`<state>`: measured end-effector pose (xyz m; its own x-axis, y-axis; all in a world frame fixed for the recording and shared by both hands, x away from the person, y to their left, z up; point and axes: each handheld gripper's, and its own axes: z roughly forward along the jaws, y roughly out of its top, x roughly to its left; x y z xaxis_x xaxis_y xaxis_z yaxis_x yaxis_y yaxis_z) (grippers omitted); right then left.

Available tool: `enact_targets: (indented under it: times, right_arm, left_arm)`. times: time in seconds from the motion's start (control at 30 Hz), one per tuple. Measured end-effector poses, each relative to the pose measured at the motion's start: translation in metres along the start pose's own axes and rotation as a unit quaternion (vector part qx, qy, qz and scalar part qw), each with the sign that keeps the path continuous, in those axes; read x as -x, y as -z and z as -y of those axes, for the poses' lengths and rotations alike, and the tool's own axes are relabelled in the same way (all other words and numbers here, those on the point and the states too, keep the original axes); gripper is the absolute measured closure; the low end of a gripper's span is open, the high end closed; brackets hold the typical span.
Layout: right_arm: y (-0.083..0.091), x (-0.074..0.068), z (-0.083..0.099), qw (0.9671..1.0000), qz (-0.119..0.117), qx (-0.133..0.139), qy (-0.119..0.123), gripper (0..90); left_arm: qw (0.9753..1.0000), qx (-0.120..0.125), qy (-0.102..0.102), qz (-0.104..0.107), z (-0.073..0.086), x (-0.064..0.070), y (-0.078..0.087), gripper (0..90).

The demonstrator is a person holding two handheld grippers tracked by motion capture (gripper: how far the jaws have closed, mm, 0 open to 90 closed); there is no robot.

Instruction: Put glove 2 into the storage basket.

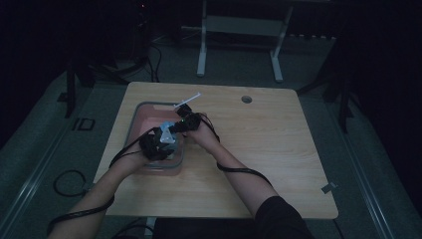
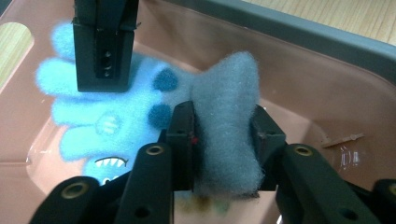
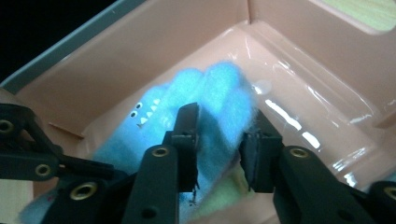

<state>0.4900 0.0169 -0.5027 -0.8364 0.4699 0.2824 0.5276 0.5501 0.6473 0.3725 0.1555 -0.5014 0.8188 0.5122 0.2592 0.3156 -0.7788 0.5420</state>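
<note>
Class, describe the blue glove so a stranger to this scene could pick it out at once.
Start at the wooden table and find the pink tub with a grey rim on its left side. Inside lies the fuzzy blue glove, pinched by both claws. Its printed monster face, with white teeth and dark spots, distinguishes it.

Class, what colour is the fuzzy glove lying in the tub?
Light blue glove with darker blue spots; clearest in the left gripper view.

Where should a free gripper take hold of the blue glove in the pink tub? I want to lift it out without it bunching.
Probably the finger end of the blue glove, coming from above. The grey cuff is pinched in the left gripper and the right gripper clamps the fingers, so the glove lies stretched along the pink tub floor; the steep walls block a sideways approach.
</note>
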Motion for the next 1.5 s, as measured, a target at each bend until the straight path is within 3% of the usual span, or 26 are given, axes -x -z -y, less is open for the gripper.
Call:
enact_targets:
  times: [0.23, 0.53, 0.77, 0.9, 1.03, 1.13, 1.3, 1.5]
  right_arm:
    - [0.005, 0.001, -0.001, 1.0, -0.003, 0.006, 0.0, 58.7]
    - [0.019, 0.002, -0.004, 0.9997, -0.006, 0.024, 0.003, 48.5]
    - [0.029, -0.005, -0.006, 0.9991, -0.016, 0.032, 0.022, 34.7]
    - [0.033, -0.007, -0.005, 0.9985, -0.025, 0.04, 0.027, 25.2]
    - [0.033, -0.009, -0.002, 0.9981, -0.028, 0.036, 0.041, 18.2]
    - [0.032, -0.012, 0.001, 0.9975, -0.031, 0.033, 0.055, 16.7]
    - [0.038, -0.014, 0.006, 0.9968, -0.033, 0.037, 0.063, 16.9]
    - [0.052, -0.01, 0.013, 0.9962, -0.038, 0.049, 0.061, 17.1]
  left_arm:
    - [0.9999, 0.006, 0.01, -0.001, 0.001, -0.002, 0.001, 45.3]
    - [0.9988, 0.027, 0.041, 0.001, 0.004, -0.003, 0.011, 39.7]
    - [0.994, 0.063, 0.09, -0.002, 0.004, -0.006, 0.023, 16.0]
    - [0.9908, 0.083, 0.107, -0.001, 0.006, -0.008, 0.029, 8.1]
    - [0.9888, 0.096, 0.114, 0.0, 0.006, -0.006, 0.032, 5.9]
    - [0.9866, 0.112, 0.119, 0.0, 0.005, -0.004, 0.035, 5.8]
    - [0.9852, 0.126, 0.116, 0.002, 0.002, 0.0, 0.037, 5.8]
    - [0.9873, 0.119, 0.105, 0.0, -0.004, 0.007, 0.035, 5.8]
